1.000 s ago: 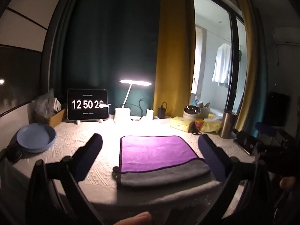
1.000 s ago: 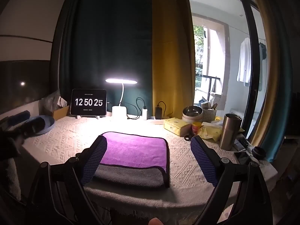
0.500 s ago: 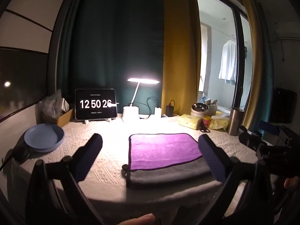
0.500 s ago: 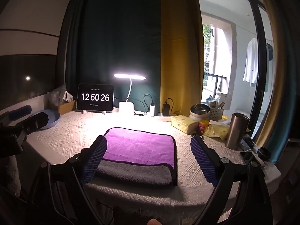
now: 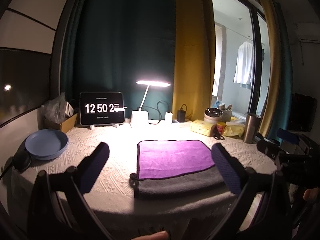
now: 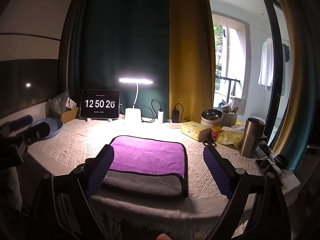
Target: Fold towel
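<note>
A purple and grey towel (image 5: 174, 156) lies folded flat on the white patterned tablecloth (image 5: 120, 146), its grey side showing along the near edge. It also shows in the right wrist view (image 6: 148, 156). My left gripper (image 5: 160, 170) is open and empty, held back from the table's near edge, with the towel between its fingers in view. My right gripper (image 6: 158, 170) is open and empty, also back from the near edge. Each gripper shows at the side of the other's view.
A tablet clock (image 5: 102, 108) and lit desk lamp (image 5: 153, 84) stand at the back. A blue bowl (image 5: 47, 144) sits at the left. Tissue packs (image 6: 194, 130), a steel bowl (image 6: 212, 115), a red can (image 6: 217, 133) and a steel tumbler (image 6: 252, 137) crowd the right.
Both grippers have drawn back a little from the table and shifted slightly; the towel lies unmoved. Both stay open.
</note>
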`<state>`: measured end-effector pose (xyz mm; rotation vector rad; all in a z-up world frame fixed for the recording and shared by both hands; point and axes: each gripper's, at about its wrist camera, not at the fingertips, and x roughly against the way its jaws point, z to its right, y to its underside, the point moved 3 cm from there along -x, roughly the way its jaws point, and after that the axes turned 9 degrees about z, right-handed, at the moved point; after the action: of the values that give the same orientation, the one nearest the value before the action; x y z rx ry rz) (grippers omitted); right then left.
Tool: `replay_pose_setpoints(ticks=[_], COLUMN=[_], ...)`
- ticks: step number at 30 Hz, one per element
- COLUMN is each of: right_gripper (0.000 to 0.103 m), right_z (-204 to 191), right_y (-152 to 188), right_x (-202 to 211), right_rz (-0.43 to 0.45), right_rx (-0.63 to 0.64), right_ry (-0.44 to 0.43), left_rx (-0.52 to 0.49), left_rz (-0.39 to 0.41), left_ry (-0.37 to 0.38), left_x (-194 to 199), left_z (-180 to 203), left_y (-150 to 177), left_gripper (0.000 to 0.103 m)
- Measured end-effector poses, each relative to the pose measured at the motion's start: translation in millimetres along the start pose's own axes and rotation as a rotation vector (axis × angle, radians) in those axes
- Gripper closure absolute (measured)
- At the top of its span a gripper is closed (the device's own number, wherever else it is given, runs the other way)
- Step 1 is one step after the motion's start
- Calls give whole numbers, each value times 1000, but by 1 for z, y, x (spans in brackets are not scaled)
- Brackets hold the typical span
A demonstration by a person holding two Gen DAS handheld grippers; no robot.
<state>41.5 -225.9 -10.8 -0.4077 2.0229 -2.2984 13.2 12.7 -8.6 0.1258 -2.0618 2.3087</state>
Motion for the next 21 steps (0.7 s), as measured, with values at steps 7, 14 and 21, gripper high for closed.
replay_pose_setpoints(ticks=[7, 14, 21], right_gripper=[10, 10, 10], right_z=[0, 1, 10], right_y=[0, 1, 4], right_x=[-1, 1, -1], right_rz=[-3, 2, -2], right_rx=[-2, -8, -39], right_ry=[0, -1, -5], left_rx=[1, -4, -30], left_rz=[-3, -14, -23], left_ry=[-1, -4, 4], left_x=[-2, -3, -6], left_z=[0, 2, 15], left_y=[1, 2, 4], left_gripper=[0, 0, 0])
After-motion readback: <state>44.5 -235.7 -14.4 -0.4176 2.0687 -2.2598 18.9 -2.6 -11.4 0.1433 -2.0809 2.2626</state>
